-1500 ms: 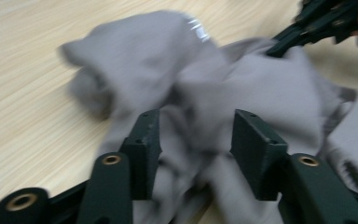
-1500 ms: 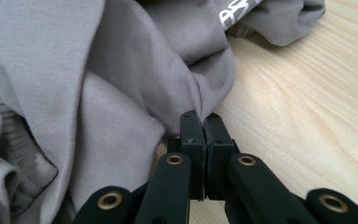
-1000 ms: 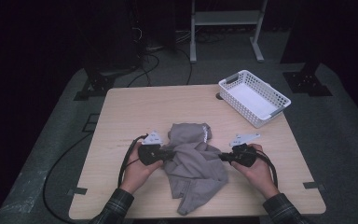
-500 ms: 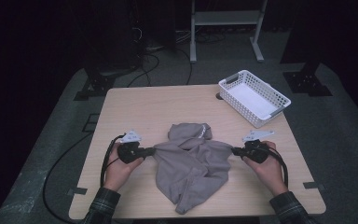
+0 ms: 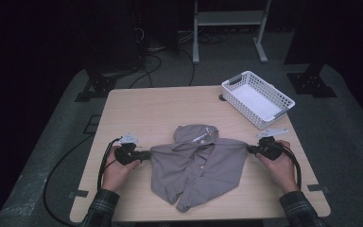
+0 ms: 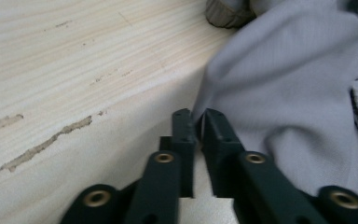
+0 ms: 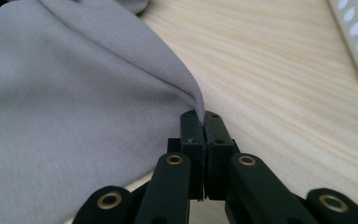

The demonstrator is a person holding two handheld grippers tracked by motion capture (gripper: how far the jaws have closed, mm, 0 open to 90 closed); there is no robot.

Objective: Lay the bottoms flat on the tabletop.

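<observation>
One grey hooded sweatshirt lies on the wooden table, one white plastic basket sits at the far right corner, and the person works two grippers, one in each hand. The sweatshirt is spread across the middle of the near half of the table, hood pointing away from the person, pulled fairly flat across the shoulders but bunched and folded lower down, where it narrows to a rumpled point near the table's front edge.

Both forearms reach in from the near edge, hands low on the tabletop and well apart, each gripper pointing inward at a side of the garment. The left gripper has just been easing its jaws apart; a narrow gap shows between them, with the fabric's edge sitting in it. The right gripper has its jaws pressed together, pinching a fold of the grey cloth so that it peaks up at the tips.
</observation>
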